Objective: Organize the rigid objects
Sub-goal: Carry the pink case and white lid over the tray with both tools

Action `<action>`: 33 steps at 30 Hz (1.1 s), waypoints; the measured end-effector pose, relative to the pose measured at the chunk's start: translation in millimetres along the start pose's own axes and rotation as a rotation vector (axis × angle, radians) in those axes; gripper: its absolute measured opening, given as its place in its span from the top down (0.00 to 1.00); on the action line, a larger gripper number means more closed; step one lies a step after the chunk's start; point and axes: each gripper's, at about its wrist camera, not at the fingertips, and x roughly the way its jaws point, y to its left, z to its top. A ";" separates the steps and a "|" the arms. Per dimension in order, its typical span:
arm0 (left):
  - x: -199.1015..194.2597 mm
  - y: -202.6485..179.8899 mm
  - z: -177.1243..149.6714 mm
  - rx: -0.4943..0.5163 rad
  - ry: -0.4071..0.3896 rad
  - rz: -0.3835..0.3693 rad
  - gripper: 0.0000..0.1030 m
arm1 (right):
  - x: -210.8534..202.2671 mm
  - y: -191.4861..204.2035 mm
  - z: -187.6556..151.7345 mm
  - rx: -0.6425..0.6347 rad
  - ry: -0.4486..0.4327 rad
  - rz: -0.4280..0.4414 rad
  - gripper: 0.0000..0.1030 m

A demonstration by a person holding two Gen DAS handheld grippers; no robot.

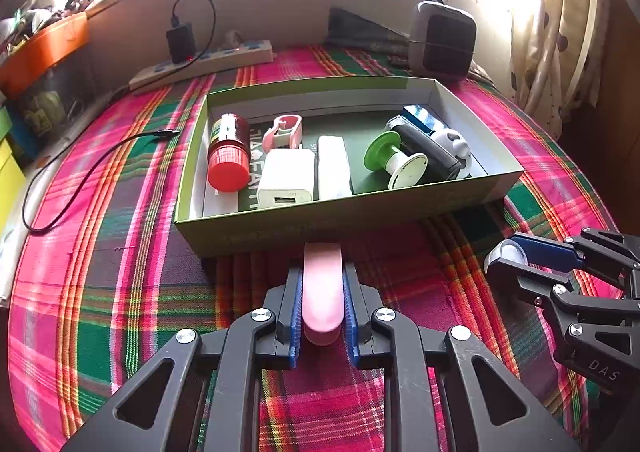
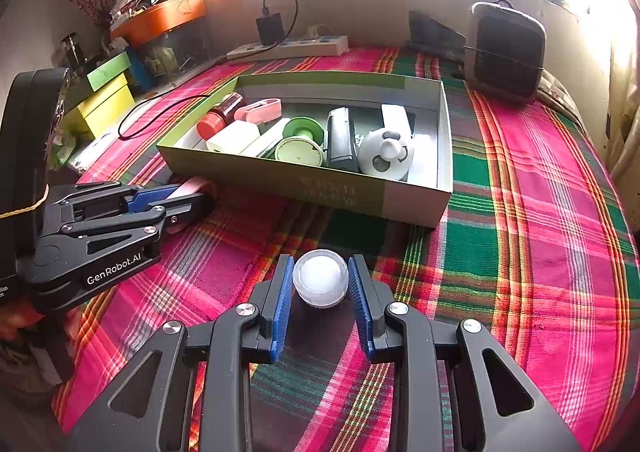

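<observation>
My left gripper (image 1: 322,275) is shut on a long pink plastic piece (image 1: 322,292) just in front of the green cardboard box (image 1: 340,217), low over the plaid cloth. My right gripper (image 2: 320,270) is shut on a small white round jar (image 2: 320,280), also short of the box (image 2: 280,177). Each gripper shows in the other's view: the right gripper (image 1: 510,258) at the right edge, the left gripper (image 2: 196,193) at the left with the pink piece (image 2: 192,184). Inside the box lie a red-capped bottle (image 1: 228,155), a white charger (image 1: 286,179), a green spool (image 1: 394,157) and a panda figure (image 2: 386,155).
The plaid cloth (image 1: 120,252) covers the whole surface. At the back stand a power strip (image 1: 208,63) with a black adapter (image 1: 181,41) and a grey box-shaped appliance (image 1: 442,39). A black cable (image 1: 80,179) trails at the left. Yellow and green boxes (image 2: 106,99) sit past the left edge.
</observation>
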 end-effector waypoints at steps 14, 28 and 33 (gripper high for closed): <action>-3.8 1.5 -2.6 -0.009 0.002 -0.023 0.83 | -0.6 0.1 -0.3 0.012 0.003 0.004 0.71; -19.6 1.1 -2.6 -0.008 -0.033 -0.033 0.83 | -10.7 0.3 4.1 0.023 -0.029 0.005 0.71; -26.7 -0.1 -1.4 -0.004 -0.049 -0.037 0.83 | -16.0 0.7 7.2 0.025 -0.044 0.006 0.71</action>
